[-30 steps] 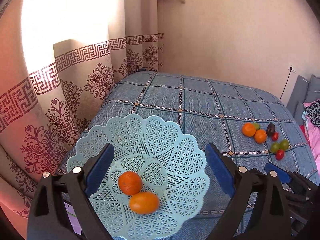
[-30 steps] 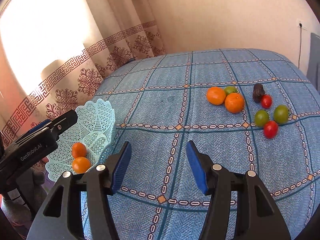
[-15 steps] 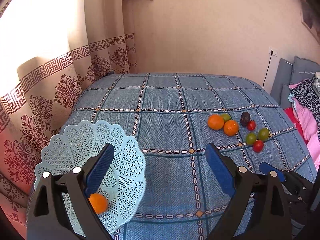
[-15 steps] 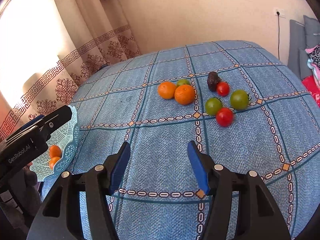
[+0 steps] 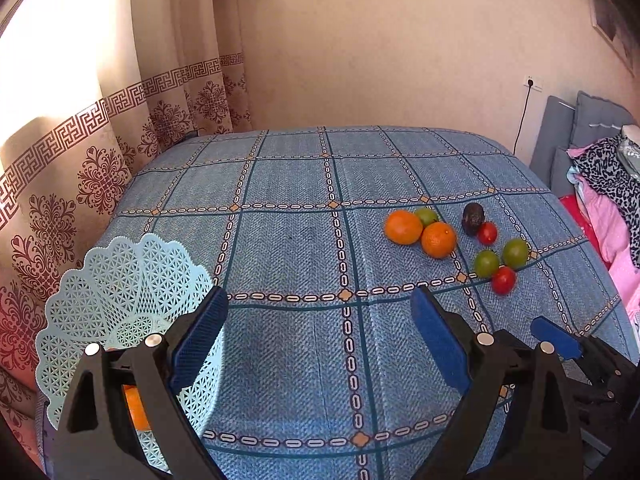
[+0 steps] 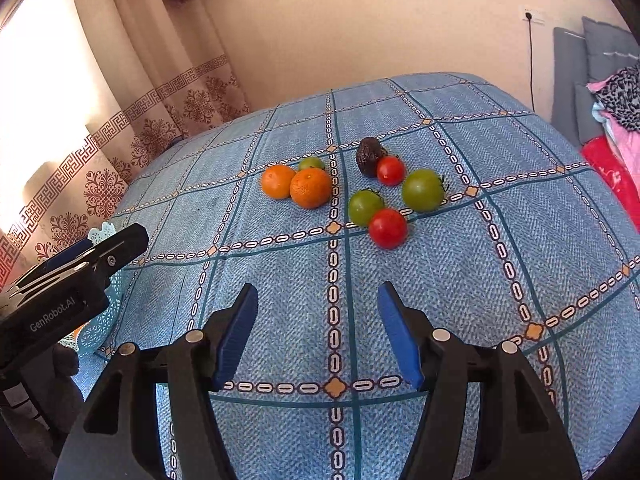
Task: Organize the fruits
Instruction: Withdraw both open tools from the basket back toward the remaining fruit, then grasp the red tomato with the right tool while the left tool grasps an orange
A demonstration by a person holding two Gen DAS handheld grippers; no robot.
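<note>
Fruits lie in a loose cluster on the blue checked bench (image 5: 288,248). Left wrist view: the cluster sits at about 2 o'clock from the left hand-held gripper (image 5: 320,336), well apart from it. Two oranges (image 5: 403,227) touch each other, with a green fruit (image 5: 427,215) just behind them; a dark avocado (image 5: 473,218) touches a red tomato (image 5: 487,233); two green tomatoes (image 5: 486,263) and a second red tomato (image 5: 503,280) lie nearest the bench edge. A pale blue lattice basket (image 5: 120,280) stands at 9 o'clock, partly behind the left finger, with an orange fruit (image 5: 136,408) showing inside it through the gripper frame. The left hand-held gripper is released, its blue pads wide apart and holding nothing.

Right wrist view: the same cluster lies at 12 o'clock from the right hand-held gripper (image 6: 318,332), the nearest red tomato (image 6: 387,227) touching a green tomato (image 6: 364,207). The right hand-held gripper is released and empty above bare cloth. The left hand-held gripper's black body (image 6: 60,296) enters at 9 o'clock, over the basket rim (image 6: 102,232). A patterned curtain (image 6: 132,136) hangs behind the bench.
</note>
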